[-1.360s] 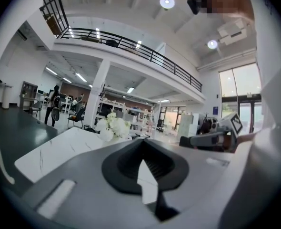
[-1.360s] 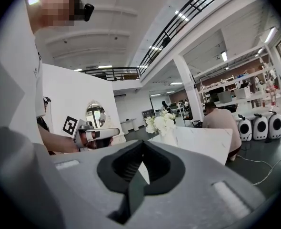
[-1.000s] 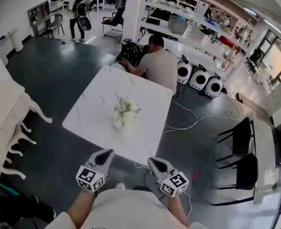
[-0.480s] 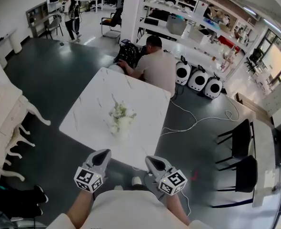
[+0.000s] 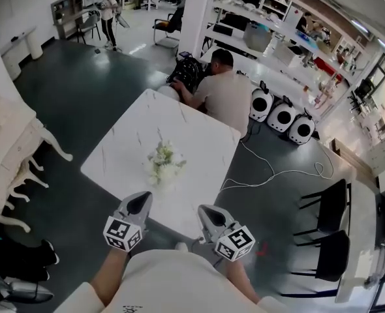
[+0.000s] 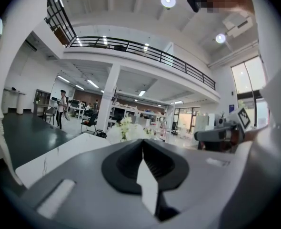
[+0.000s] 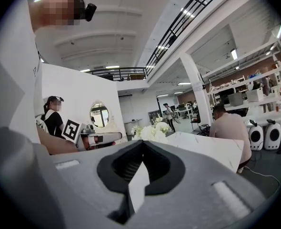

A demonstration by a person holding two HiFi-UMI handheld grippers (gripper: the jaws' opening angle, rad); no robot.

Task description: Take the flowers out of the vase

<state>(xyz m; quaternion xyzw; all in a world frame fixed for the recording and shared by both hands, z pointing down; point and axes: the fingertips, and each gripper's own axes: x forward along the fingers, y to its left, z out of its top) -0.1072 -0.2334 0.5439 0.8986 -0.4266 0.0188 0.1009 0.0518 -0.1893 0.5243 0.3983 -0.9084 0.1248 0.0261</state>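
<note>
Head view: I am holding the left gripper [image 5: 139, 202] and right gripper [image 5: 209, 212] clenched, both empty, with flowers [image 5: 164, 162] sitting at twelve o'clock on the table [image 5: 199, 142].

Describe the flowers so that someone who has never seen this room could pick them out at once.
Find the white marble-patterned square table on the dark floor in the middle of the head view. The flowers are the small white and green bunch near its centre, the only thing standing on the tabletop.
</note>
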